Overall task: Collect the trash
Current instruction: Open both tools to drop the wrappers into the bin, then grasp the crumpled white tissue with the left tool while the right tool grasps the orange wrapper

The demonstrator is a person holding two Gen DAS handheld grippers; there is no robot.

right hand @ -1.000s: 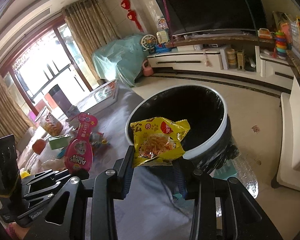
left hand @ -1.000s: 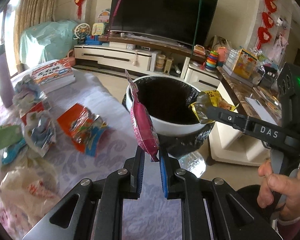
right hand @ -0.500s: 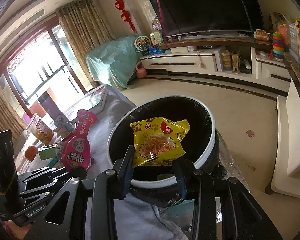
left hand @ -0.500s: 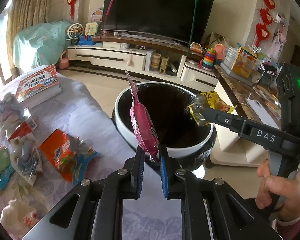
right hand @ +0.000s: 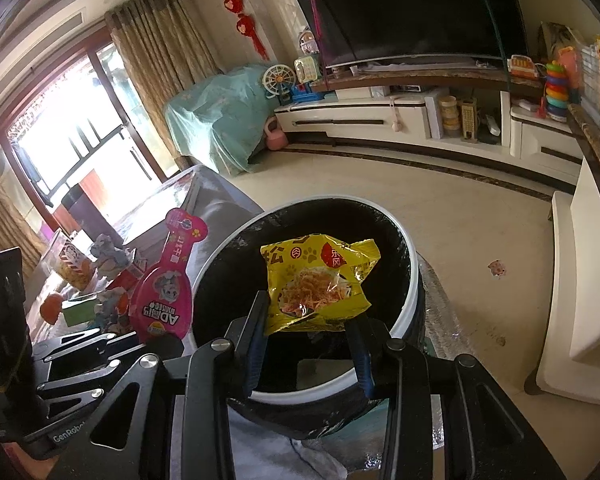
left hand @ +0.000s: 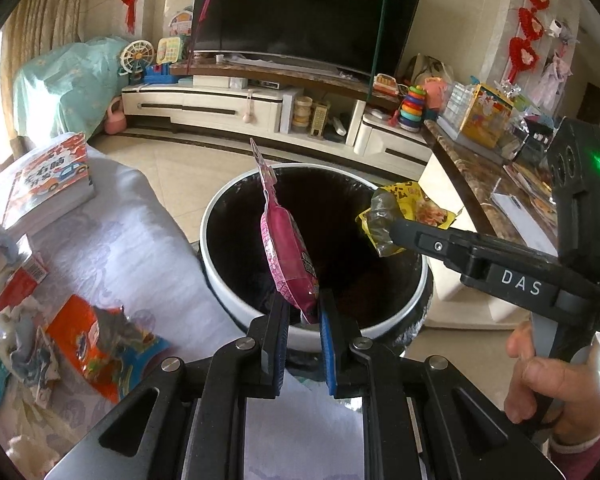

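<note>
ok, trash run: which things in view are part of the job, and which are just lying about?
Job:
- pink packet, in left gripper
- yellow snack bag, in right gripper
- bin
- orange wrapper and other litter on the cloth

Lying about:
- book
- TV
- stacking-ring toy

A lived-in family living room.
At twelve o'clock a big television over a low white cabinet; stacking-ring toy at one, curtained window at ten, red hanging ornaments.

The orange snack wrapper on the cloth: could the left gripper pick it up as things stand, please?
Probably not yet: the left gripper is shut on the pink package, though nothing covers the orange wrapper.
</note>
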